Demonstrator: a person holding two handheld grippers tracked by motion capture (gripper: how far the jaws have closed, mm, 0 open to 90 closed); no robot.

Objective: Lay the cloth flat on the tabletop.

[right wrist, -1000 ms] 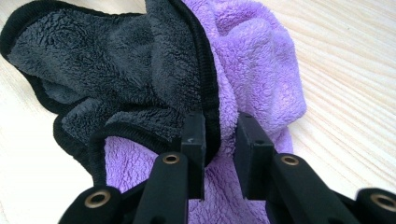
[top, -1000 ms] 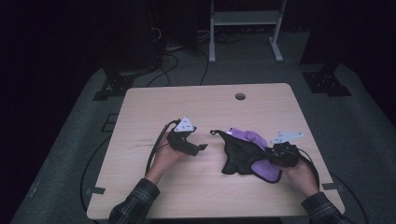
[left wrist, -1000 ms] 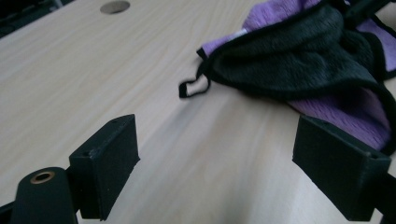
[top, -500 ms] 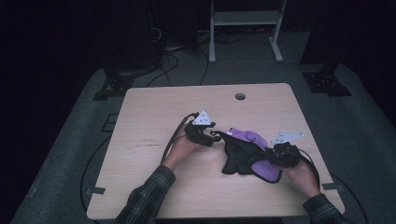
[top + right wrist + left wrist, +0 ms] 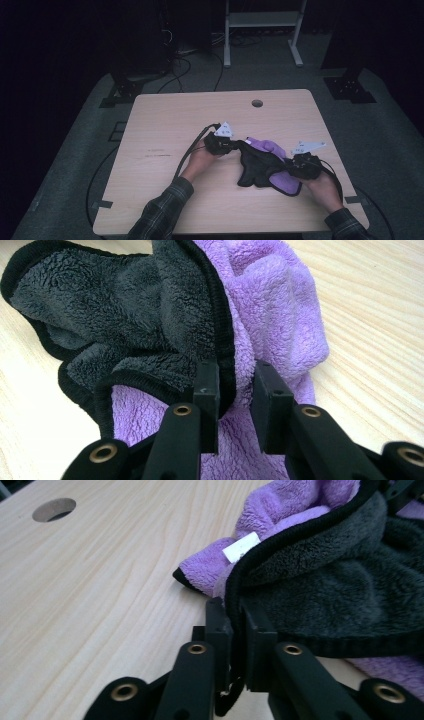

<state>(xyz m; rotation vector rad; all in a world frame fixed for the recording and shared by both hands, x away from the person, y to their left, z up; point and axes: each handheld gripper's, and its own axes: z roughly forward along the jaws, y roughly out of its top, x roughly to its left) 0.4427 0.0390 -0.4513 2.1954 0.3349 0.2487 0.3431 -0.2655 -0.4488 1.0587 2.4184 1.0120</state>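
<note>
The fluffy two-sided cloth, purple and dark grey with black piping [image 5: 260, 162], is pinched at nine o'clock by the just-closed left gripper [image 5: 235, 622] and, seemingly, at four o'clock by the right gripper [image 5: 235, 390], right of centre on the pale wooden table [image 5: 165, 130].

— What do we see of the cloth [image 5: 265, 165]?

— We see a fleecy piece, purple on one face and dark grey on the other, edged with a black hem. It lies crumpled on the table's right half, grey side mostly up and purple showing beneath and behind.

— Any marks on it?

— We spot a small white tag [image 5: 241, 547] near one purple corner. Its print seems too blurred for us to read.
</note>
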